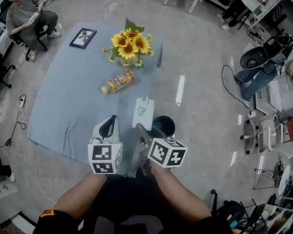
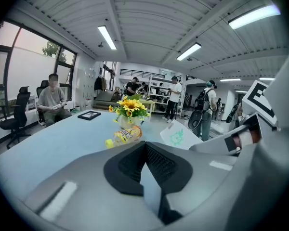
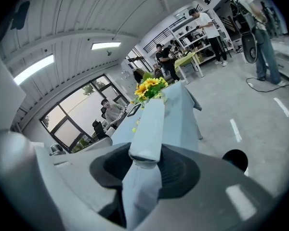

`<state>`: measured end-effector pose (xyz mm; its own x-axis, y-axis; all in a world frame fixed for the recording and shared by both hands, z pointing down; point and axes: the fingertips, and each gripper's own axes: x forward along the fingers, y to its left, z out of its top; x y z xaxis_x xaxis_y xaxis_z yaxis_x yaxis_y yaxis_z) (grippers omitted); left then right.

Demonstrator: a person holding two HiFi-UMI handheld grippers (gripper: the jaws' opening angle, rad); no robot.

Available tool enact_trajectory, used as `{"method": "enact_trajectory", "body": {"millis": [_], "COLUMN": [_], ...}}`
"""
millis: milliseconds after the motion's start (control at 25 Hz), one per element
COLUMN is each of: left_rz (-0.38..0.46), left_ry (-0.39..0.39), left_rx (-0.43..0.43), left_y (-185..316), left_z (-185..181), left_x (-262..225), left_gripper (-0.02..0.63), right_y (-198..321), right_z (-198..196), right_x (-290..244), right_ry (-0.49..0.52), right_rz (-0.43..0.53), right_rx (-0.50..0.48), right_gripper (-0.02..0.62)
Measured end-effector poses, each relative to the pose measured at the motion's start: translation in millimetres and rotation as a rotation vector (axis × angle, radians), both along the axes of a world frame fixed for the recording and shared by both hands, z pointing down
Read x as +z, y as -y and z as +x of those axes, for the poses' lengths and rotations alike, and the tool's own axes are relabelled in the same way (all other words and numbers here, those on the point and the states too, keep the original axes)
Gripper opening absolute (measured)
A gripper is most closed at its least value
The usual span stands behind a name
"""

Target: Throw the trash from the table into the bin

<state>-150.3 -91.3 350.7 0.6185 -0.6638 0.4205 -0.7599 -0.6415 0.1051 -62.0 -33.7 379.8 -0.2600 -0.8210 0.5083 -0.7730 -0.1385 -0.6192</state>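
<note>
I have the left tongs (image 2: 145, 144) with their grey plastic jaws brought together at the tips. The textured black pads meet and there is nothing between them. They hang over the near part of the worktop (image 1: 63, 96), which is draped in a smooth pale blue cloth. The cube (image 1: 105, 158) on them carries black-and-white square markers.

Toward the far left corner a black picture frame (image 1: 82, 38) lies flat. A bunch of yellow sunflowers (image 1: 129, 45) stands at the far side. Just in front of the flowers a plastic bottle (image 1: 118, 82) lies on its side. It has a yellow cap and a yellow-orange label, and I cannot read the print on it.

To the right of that, the right tongs (image 3: 144, 154) are closed partway, gripping a flat white packet (image 1: 143, 112). It is rectangular, with a small tab on its top edge and a green motif on its face. Any lettering is too small for me to make out. The packet sticks out from the jaws at the worktop's right edge.

Just to its right is the bin (image 1: 164, 126), round and black-rimmed with a teal inside. It stands on the glossy grey floor (image 1: 200, 82), close beside the worktop.
</note>
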Motion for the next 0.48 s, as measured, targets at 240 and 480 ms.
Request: {"method": "enact_trajectory", "body": {"millis": [240, 480], "left_rz": [0.001, 0.01], "left_ry": [-0.009, -0.01], "left_rx": [0.034, 0.061], "left_y": [-11, -21], "left_z": [24, 44], "left_x": [-2, -7], "left_gripper": [0.008, 0.008], "right_y": [-13, -26], "right_z": [22, 42], "right_x": [-1, -3], "right_ry": [0.001, 0.0], "right_rz": [0.002, 0.001], "right_rx": [0.03, 0.054], "right_gripper": [0.155, 0.155]}}
